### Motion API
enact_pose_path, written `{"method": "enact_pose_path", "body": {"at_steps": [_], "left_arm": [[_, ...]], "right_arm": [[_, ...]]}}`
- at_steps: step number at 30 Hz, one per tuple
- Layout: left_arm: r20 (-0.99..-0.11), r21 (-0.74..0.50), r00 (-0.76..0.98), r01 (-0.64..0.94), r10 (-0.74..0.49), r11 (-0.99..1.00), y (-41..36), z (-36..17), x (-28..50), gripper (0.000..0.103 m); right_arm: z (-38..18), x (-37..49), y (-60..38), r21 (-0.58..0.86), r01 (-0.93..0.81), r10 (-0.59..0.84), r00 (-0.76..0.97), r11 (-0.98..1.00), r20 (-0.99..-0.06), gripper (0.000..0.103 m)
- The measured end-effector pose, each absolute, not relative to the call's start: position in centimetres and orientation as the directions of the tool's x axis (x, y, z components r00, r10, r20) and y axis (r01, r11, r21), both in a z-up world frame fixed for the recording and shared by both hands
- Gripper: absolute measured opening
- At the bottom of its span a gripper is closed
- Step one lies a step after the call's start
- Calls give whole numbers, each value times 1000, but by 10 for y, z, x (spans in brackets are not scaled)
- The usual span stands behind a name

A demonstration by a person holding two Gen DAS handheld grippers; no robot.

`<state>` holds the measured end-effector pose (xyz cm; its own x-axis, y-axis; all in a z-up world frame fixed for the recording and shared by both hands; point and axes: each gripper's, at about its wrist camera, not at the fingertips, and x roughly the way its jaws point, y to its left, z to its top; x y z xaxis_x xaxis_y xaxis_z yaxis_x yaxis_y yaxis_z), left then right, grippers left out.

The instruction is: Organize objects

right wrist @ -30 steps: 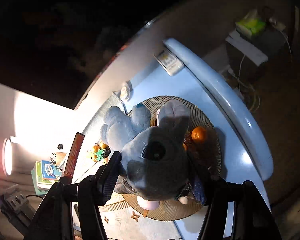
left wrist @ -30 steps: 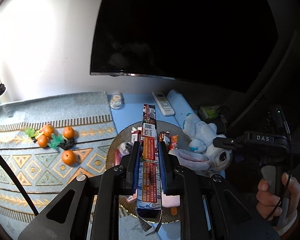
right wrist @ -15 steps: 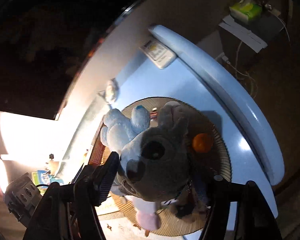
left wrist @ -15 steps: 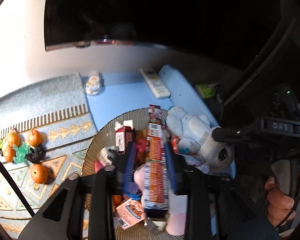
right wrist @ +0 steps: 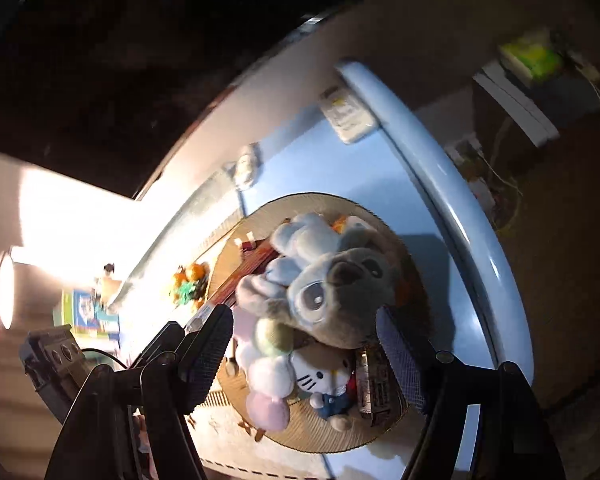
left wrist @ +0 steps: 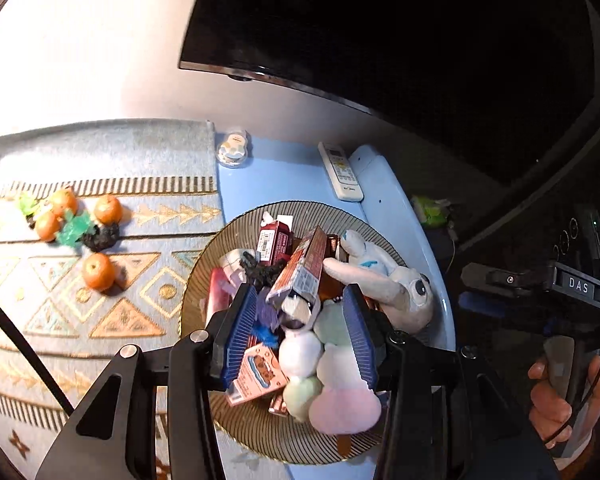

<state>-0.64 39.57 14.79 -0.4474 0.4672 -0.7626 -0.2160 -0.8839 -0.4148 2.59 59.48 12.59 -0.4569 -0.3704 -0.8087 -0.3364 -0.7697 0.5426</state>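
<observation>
while the long red box (left wrist: 304, 268) leans on the pile in the round woven tray (left wrist: 236, 428), the left gripper (left wrist: 300, 336) hangs over it, jaws opening, box end between them but pads not pressing. grey plush toy (right wrist: 332, 300) lies on the same pile; right gripper (right wrist: 304, 352) stands above it, jaws wide, toy between them but unclamped. step judged: both items just dropped in the tray. next move calls for lifting clear and fetching the oranges (left wrist: 98, 272) from the patterned cloth (left wrist: 100, 320). blue counter (left wrist: 276, 184) carries a white remote (left wrist: 342, 172); dark screen (left wrist: 380, 20) on the wall behind; a hand (left wrist: 560, 396) holds the right handle.
</observation>
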Motion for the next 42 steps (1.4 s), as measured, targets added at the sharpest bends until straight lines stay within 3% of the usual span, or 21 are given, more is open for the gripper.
{"method": "enact_pose_path", "body": {"at_steps": [4, 10, 20, 27, 35, 39, 42], "left_arm": [[-753, -451, -480, -120, 450, -884, 389, 162, 48, 43], [-804, -357, -475, -94, 357, -929, 399, 176, 105, 47], [-815, -338, -469, -94, 341, -936, 408, 165, 121, 48], [-801, -229, -554, -64, 226, -971, 385, 172, 105, 48], [-804, -198, -586, 101, 103, -975, 274, 167, 53, 48], [-810, -207, -576, 109, 108, -972, 224, 159, 11, 48], [-813, -211, -571, 110, 112, -971, 188, 139, -33, 48]], "right_arm": [[137, 35, 584, 548, -202, -416, -458, -812, -786, 73], [125, 44, 578, 647, -145, -532, -451, -748, -716, 73], [134, 55, 561, 673, -47, -592, -432, -738, -680, 73], [138, 60, 547, 674, 13, -611, -437, -738, -660, 73], [147, 47, 487, 630, 82, -597, -433, -773, -676, 74], [140, 24, 425, 592, 118, -585, -390, -798, -711, 74], [132, 2, 380, 492, 106, -492, -391, -864, -778, 74]]}}
